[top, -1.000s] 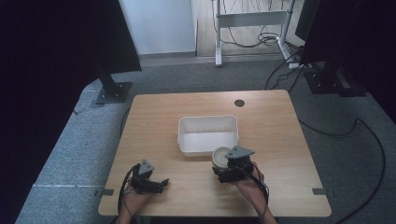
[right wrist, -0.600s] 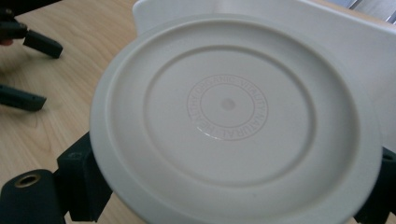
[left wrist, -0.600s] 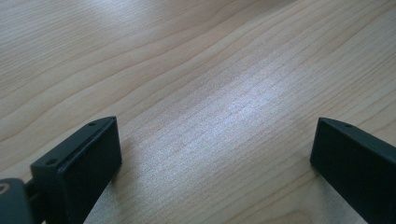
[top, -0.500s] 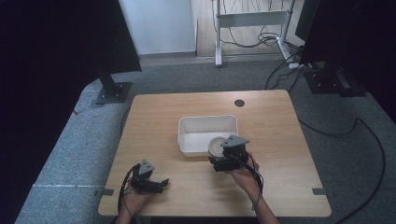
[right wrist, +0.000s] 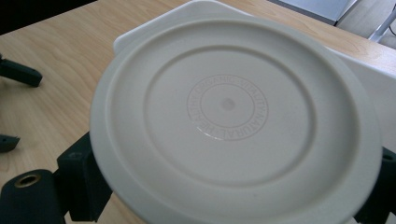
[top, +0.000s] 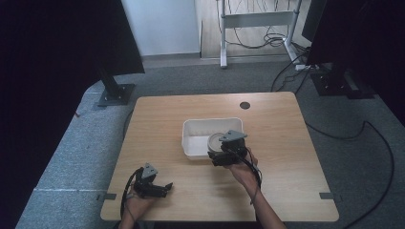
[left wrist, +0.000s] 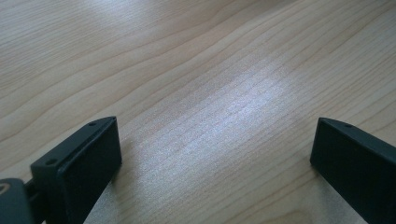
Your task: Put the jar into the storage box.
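Over one white tray (top: 191, 143): one round bowl (right wrist: 233, 121) clamped in right gripper (top: 224, 155); left gripper (top: 160, 190) spread apart, holding nothing.

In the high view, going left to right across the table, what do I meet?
Left gripper → white bin → right gripper, holding a round white dish at the bin's right end.
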`<state>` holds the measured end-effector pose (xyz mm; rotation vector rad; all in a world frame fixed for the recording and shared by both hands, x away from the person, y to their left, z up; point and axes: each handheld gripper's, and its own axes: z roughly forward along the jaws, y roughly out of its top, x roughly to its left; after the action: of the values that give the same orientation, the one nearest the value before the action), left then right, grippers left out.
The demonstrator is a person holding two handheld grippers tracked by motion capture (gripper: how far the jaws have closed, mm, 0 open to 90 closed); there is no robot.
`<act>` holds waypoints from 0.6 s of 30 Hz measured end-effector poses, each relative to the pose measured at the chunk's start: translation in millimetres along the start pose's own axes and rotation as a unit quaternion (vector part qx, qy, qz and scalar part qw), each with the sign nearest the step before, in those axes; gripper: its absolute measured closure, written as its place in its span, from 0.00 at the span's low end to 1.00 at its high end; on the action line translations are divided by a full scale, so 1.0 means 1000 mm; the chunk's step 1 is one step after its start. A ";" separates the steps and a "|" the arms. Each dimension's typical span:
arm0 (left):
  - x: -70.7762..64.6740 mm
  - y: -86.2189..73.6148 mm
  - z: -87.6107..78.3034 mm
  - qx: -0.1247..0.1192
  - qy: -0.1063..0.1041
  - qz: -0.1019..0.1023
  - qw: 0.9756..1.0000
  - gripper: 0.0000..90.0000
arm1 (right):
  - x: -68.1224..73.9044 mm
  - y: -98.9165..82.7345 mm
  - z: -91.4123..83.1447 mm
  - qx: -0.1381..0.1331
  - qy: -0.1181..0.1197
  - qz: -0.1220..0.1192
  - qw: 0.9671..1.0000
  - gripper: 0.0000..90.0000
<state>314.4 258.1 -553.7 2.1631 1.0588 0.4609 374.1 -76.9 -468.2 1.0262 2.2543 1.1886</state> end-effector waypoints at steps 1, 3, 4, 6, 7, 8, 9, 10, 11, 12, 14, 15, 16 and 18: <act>0.000 0.000 0.000 0.001 0.000 0.001 1.000 0.02 | 0.000 0.001 0.002 0.001 -0.002 0.001 1.000 0.11; 0.000 0.000 0.000 0.001 0.000 0.001 1.000 0.02 | -0.001 0.003 0.007 0.001 -0.003 0.002 1.000 0.11; 0.000 0.000 0.000 0.000 0.000 0.000 1.000 0.02 | -0.001 0.004 0.010 0.001 -0.004 0.003 1.000 0.11; 0.000 0.000 0.000 0.000 0.000 0.000 1.000 0.02 | -0.002 0.006 0.014 0.000 -0.007 0.005 1.000 0.11; 0.000 0.000 0.000 0.000 0.000 0.000 1.000 0.02 | -0.002 0.007 0.016 0.000 -0.007 0.005 1.000 0.11; 0.000 0.000 0.000 0.000 0.000 0.000 1.000 0.02 | -0.002 0.008 0.018 -0.001 -0.008 0.005 1.000 0.11; 0.000 0.000 0.000 0.000 0.000 0.000 1.000 0.02 | -0.002 0.009 0.021 0.000 -0.008 0.003 1.000 0.11; 0.000 0.000 0.000 0.000 0.000 0.000 1.000 0.02 | -0.002 0.009 0.024 0.001 -0.009 0.003 1.000 0.11; 0.000 0.000 0.000 0.000 0.000 0.000 1.000 0.02 | -0.002 0.010 0.026 0.000 -0.010 0.002 1.000 0.11; 0.000 0.000 0.000 0.000 0.000 0.000 1.000 0.02 | -0.002 0.010 0.028 0.001 -0.009 0.003 1.000 0.11; 0.000 0.000 0.000 0.000 0.000 0.000 1.000 0.02 | -0.003 0.011 0.033 0.000 -0.009 0.004 1.000 0.11; 0.000 0.000 0.000 0.000 0.000 0.000 1.000 0.02 | -0.003 0.011 0.035 0.000 -0.009 0.006 1.000 0.11; 0.000 0.000 0.000 0.000 0.000 0.000 1.000 0.02 | -0.003 0.012 0.038 0.001 -0.009 0.007 1.000 0.11; 0.000 0.000 0.000 0.000 0.000 0.000 1.000 0.02 | -0.003 0.011 0.042 0.002 -0.012 0.005 1.000 0.11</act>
<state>314.5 258.2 -553.7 2.1639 1.0583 0.4609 407.5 -52.4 -482.6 1.0498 2.2372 1.1709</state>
